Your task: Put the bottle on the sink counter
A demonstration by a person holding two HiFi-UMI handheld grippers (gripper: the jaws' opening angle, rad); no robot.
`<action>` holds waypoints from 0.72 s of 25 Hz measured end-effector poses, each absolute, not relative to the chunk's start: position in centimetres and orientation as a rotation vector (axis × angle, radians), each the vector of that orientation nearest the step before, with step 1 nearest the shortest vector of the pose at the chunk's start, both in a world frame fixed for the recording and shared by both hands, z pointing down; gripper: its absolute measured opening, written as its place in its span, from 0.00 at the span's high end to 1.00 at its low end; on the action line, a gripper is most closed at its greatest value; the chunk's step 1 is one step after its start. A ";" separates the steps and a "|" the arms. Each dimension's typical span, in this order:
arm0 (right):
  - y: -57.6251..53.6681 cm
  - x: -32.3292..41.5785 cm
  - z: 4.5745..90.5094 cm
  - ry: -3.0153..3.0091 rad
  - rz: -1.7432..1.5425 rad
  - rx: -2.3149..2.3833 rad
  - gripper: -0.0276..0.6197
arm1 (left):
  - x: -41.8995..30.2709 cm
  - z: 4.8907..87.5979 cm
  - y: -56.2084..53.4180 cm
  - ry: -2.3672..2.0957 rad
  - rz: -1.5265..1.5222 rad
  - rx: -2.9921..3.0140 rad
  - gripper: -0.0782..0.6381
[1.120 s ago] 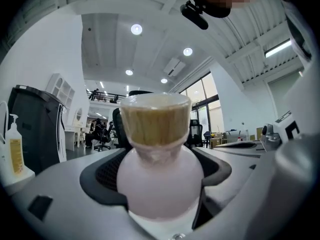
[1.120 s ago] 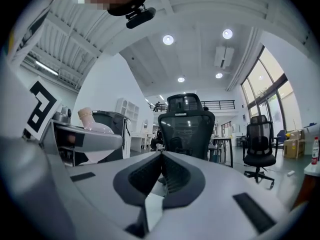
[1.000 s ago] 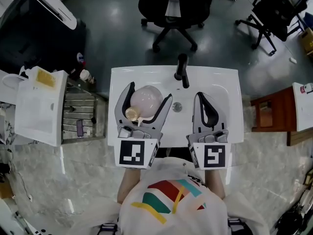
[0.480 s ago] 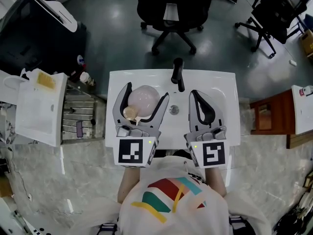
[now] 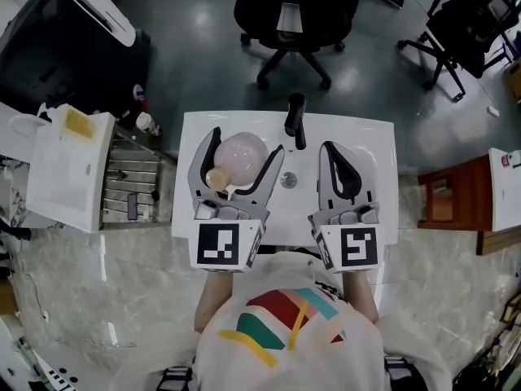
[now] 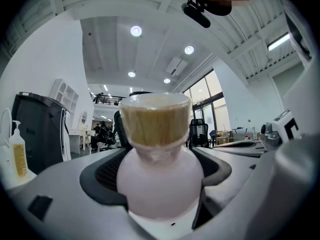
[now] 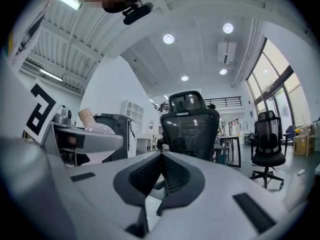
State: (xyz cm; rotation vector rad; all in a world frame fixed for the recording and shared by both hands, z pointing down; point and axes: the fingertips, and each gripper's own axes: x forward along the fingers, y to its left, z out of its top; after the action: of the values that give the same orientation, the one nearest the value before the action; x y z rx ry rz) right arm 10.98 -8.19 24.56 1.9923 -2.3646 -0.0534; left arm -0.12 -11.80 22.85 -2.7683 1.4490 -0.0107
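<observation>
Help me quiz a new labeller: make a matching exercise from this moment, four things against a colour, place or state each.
Things:
1. bottle
2. left gripper
3. right gripper
4. faucet

Descriptions:
A. jaws shut, nothing between them
B. black, at the back edge of the sink
C. pink with a tan cap
D. jaws shut on the bottle

Pairs: 1-C, 2-D, 3-A, 4-B
</observation>
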 end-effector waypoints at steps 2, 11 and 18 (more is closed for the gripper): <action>-8.2 11.0 24.5 -2.375 -0.049 1.990 0.94 | -0.2 23.0 -11.9 1.460 -0.015 -2.765 0.33; -8.6 11.3 24.6 -2.394 -0.039 1.995 0.94 | -0.2 23.0 -12.1 1.488 -0.019 -2.738 0.33; -9.2 9.6 24.4 -2.473 -0.004 1.929 0.94 | -0.8 23.8 -12.9 1.525 -0.055 -2.742 0.33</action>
State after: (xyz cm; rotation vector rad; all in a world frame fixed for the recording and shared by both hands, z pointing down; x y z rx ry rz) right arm 9.56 -9.18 24.38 1.9286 -2.4734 -0.0044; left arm -0.84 -12.87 23.80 -2.7422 1.5248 -0.0550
